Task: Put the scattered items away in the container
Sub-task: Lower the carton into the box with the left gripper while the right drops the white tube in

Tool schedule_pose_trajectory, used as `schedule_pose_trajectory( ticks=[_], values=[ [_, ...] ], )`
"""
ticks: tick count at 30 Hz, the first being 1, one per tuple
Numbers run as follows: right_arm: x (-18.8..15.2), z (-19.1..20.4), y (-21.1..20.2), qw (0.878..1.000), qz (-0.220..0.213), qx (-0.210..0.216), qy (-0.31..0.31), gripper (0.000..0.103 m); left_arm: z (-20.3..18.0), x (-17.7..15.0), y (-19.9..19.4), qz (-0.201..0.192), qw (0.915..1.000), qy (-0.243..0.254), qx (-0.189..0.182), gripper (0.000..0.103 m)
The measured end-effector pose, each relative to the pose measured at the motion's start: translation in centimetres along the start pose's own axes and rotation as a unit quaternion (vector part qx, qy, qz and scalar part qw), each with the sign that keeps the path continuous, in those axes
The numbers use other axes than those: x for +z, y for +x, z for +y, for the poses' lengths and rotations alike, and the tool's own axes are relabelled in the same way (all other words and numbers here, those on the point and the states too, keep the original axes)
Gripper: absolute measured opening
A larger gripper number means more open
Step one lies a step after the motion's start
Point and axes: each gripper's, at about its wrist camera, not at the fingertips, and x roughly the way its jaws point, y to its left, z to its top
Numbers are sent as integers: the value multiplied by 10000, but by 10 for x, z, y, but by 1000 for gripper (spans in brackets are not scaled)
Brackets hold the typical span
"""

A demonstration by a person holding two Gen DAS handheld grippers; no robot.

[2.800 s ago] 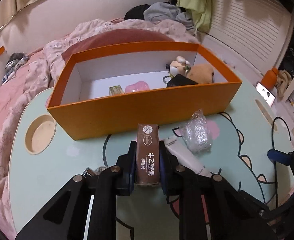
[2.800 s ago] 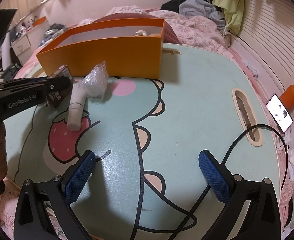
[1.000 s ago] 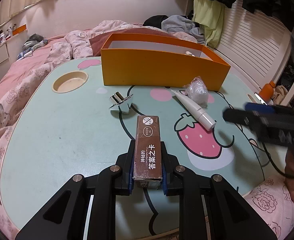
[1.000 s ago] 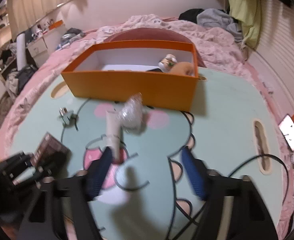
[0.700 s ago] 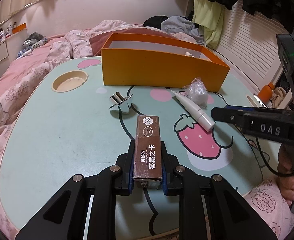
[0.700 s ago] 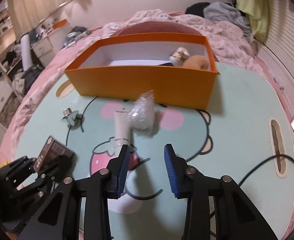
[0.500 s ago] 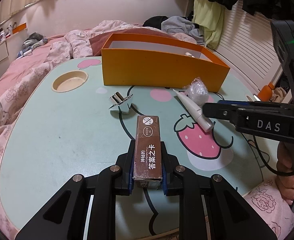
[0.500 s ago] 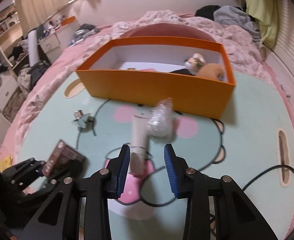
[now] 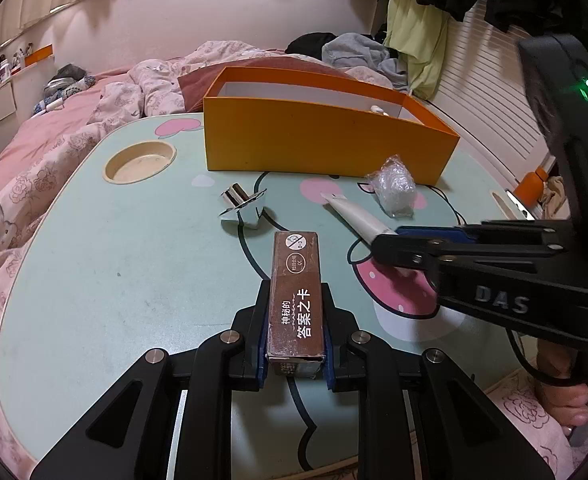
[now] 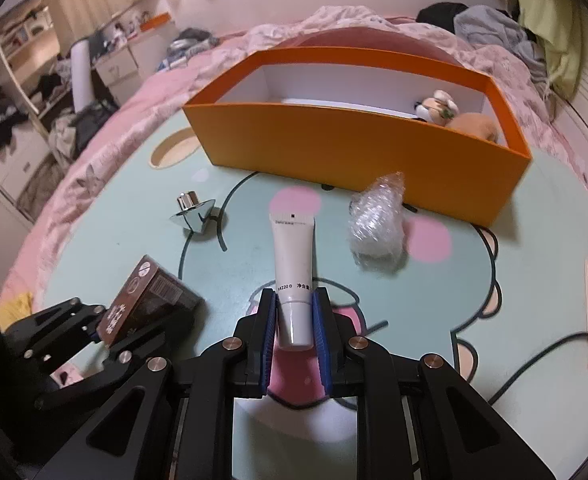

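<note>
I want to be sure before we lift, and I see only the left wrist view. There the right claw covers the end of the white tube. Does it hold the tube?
Observer: Yes. In the right wrist view the right claw is shut on the white tube, with its blue pads on the cap end.
Operator: My left claw holds the brown box. What is in the orange box?
Observer: A small plush toy lies at the end on the right of that view.
Operator: Is the rest free?
Observer: The other end shows only white inner wall. The near wall hides the floor.
</note>
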Motion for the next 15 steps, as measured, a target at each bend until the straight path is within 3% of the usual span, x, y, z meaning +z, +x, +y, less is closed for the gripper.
schedule_pose_trajectory(
  ticks=[6,10,15],
  values=[
    [-6,-6,-27,9989,-323,262,215,17,0,1,-1,12,10000,-4,-10,21],
    [-7,-11,-41,9978,-517,253,318,17,-6,3,-1,93,9998,141,-91,21],
    [-1,-17,-52,9968,-663,202,385,17,-9,16,-12,-80,9996,137,-253,21]
  ],
)
